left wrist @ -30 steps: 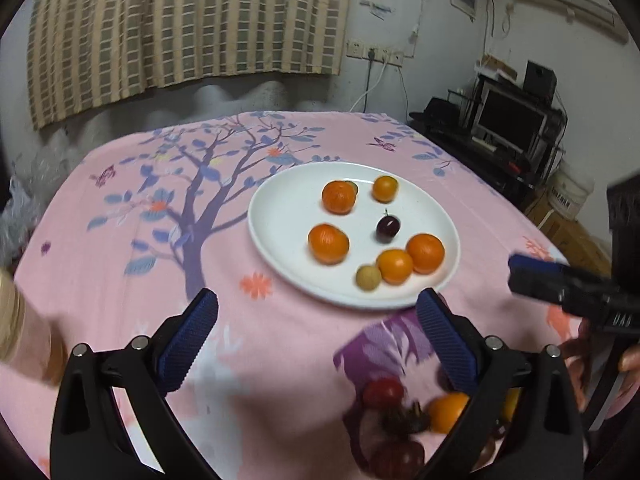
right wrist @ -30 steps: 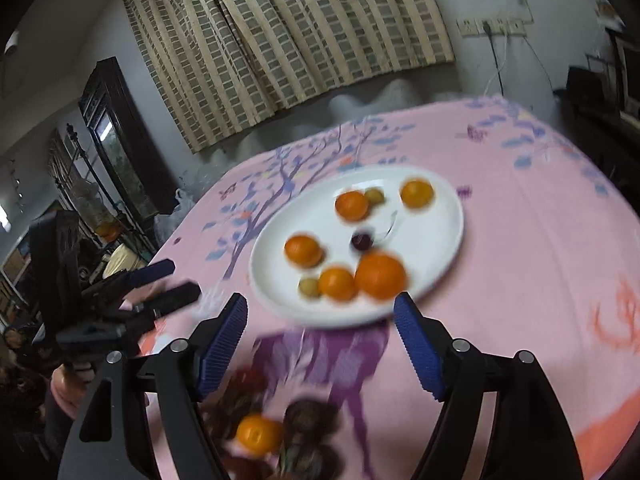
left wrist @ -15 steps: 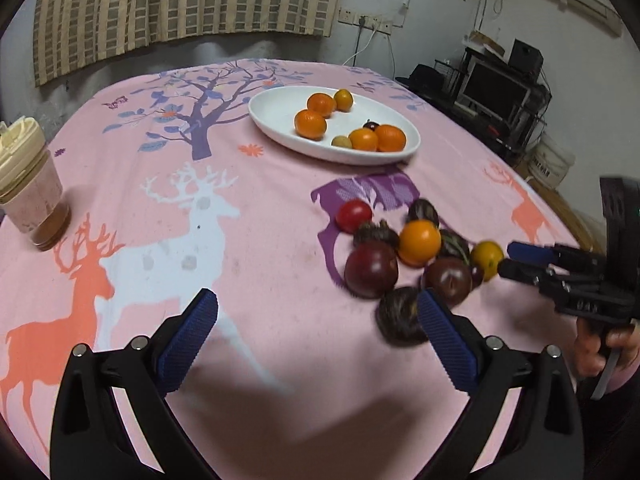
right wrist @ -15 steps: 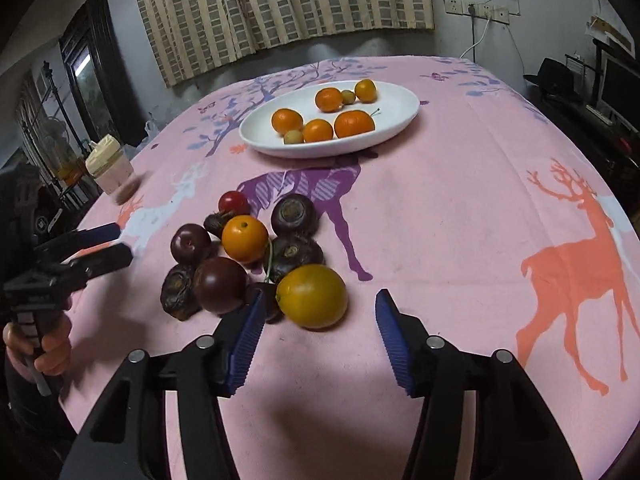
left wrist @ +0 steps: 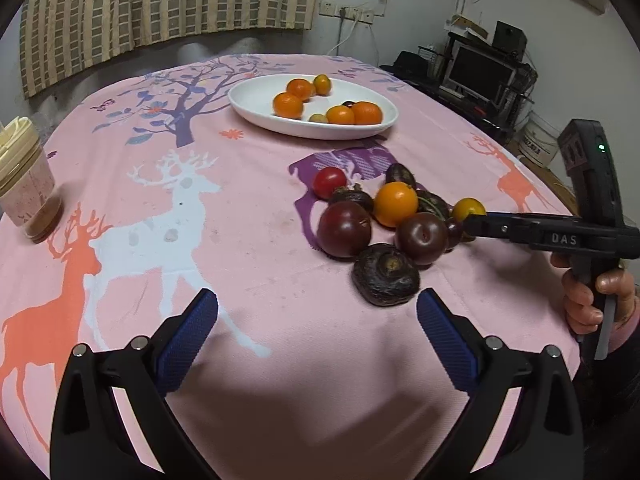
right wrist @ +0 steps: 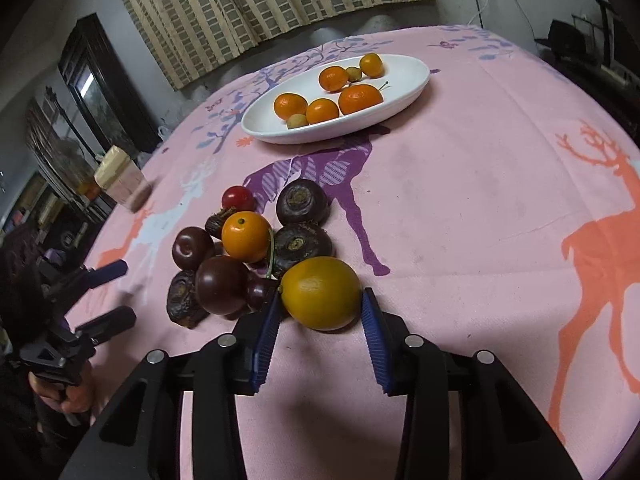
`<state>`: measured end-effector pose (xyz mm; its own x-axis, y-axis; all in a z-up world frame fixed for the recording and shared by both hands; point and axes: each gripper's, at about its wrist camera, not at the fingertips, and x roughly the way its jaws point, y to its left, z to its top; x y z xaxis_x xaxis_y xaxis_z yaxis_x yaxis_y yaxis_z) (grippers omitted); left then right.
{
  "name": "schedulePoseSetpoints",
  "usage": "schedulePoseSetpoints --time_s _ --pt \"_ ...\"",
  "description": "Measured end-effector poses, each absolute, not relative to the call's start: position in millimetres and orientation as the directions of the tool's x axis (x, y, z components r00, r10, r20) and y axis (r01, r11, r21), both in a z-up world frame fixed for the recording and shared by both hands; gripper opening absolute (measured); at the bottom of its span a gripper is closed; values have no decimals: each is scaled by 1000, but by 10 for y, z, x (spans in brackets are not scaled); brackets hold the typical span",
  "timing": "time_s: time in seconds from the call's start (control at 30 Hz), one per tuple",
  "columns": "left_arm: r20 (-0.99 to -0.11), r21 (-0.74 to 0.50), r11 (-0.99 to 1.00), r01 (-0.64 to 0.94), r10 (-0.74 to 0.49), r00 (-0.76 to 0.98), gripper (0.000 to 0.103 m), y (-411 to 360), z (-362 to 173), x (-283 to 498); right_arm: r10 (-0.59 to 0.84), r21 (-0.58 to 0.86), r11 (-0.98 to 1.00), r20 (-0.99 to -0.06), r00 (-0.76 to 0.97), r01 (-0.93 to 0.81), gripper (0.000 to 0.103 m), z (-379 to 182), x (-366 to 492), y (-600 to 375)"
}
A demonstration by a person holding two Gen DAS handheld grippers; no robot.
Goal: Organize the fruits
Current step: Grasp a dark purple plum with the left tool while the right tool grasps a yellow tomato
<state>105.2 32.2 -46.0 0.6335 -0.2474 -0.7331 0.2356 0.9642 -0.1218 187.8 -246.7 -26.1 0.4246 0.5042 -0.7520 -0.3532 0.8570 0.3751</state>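
A heap of loose fruit lies on the pink tablecloth: dark plums (left wrist: 344, 229), an orange tangerine (left wrist: 395, 204), a red tomato (left wrist: 329, 182) and wrinkled dark fruits (left wrist: 385, 279). At its near edge sits a yellow-orange fruit (right wrist: 321, 293). My right gripper (right wrist: 320, 300) has it between the blue pads; the jaws are closing and both pads touch its sides. In the left wrist view the right gripper (left wrist: 476, 224) reaches into the heap from the right. My left gripper (left wrist: 318, 320) stands open, empty, just short of the heap. A white plate (left wrist: 256, 108) farther back holds several tangerines.
A lidded cup (left wrist: 26, 196) with a brown drink stands at the table's left edge. A hand (left wrist: 588, 300) holds the right gripper's handle. A TV stand and clutter line the far right wall. The tablecloth right of the heap (right wrist: 460, 200) is bare.
Both grippers pulled back from the plate and dropped low toward the heap. The right jaws narrowed from wide open to touching the yellow-orange fruit. The left jaws stayed open.
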Motion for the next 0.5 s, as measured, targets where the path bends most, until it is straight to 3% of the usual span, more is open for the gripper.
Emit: schedulePoseSetpoints --time_s 0.07,0.13,0.23,0.5 --pt "-730 -125 955 270 -273 626 97 257 -455 1042 542 433 839 -725 425 -331 41 -275 1887 -2562" --pt "-735 -128 940 315 -303 607 75 154 -461 1050 564 470 826 -698 441 -313 41 -264 1882 -2641" --pt "-765 -148 926 348 -331 553 56 -2 -533 1150 586 500 810 -673 452 -305 41 -251 1873 -2692" --pt "-792 -104 934 341 -285 540 53 -191 -592 1316 619 539 784 -646 446 -308 41 -259 1903 -2714"
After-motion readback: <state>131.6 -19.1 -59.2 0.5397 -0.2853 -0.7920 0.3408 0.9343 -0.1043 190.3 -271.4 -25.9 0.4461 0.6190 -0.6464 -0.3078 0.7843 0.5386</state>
